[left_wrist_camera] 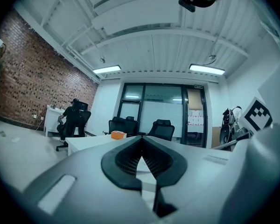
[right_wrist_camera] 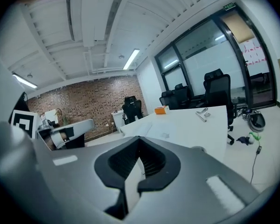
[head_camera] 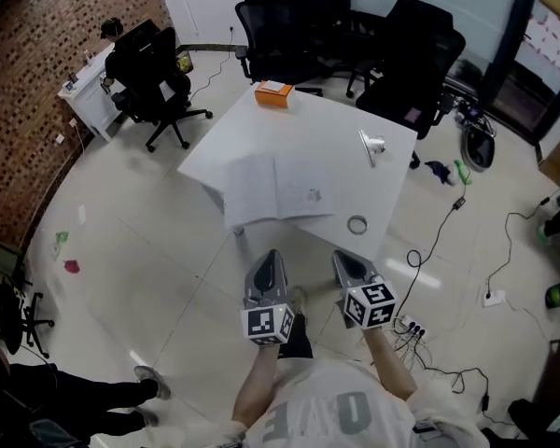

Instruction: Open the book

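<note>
Left gripper (head_camera: 271,256) and right gripper (head_camera: 342,256), fingers (head_camera: 264,274) together, short of open book (head_camera: 278,192)

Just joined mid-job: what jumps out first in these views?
A white table fills the middle of the head view, with a book that looks already open near its front edge and an orange box at the far corner. The left claw and right claw are shut and empty, held short of the table.
</note>
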